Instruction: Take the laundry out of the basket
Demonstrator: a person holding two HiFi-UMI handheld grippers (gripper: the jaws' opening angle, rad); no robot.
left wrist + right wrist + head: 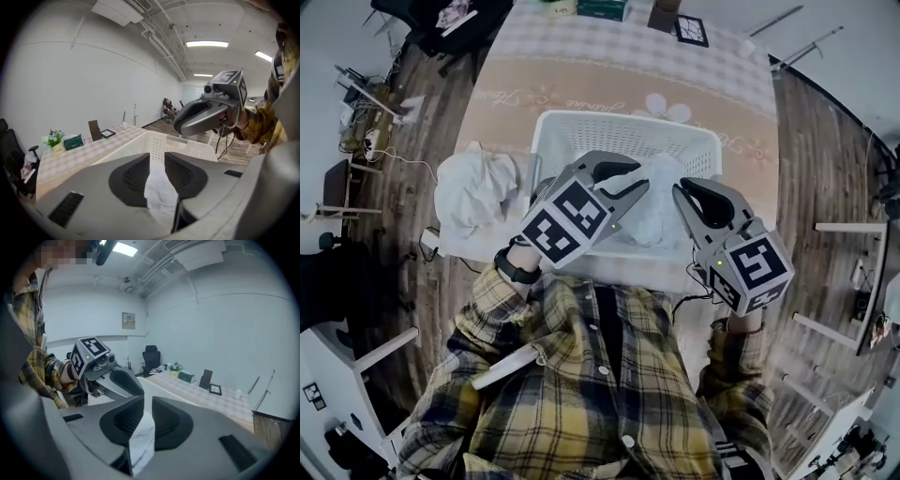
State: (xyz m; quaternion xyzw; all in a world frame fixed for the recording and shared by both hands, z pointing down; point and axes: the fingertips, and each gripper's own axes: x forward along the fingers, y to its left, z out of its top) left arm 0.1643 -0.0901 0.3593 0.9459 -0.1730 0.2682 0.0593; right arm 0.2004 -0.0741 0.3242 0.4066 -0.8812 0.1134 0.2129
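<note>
One white cloth (661,214) lies inside the basket (581,124) on the table (581,70), and both tools tilt down at it from over the near rim. The left gripper (633,181) has its jaws a little apart, with the cloth showing through the gap but not pinched. The right gripper (694,190) is likewise narrowly spread and grips nothing. Held side by side, they seem set to take the cloth at two spots. A second cloth (473,192) lies on the table left of the basket, probably already taken out.
</note>
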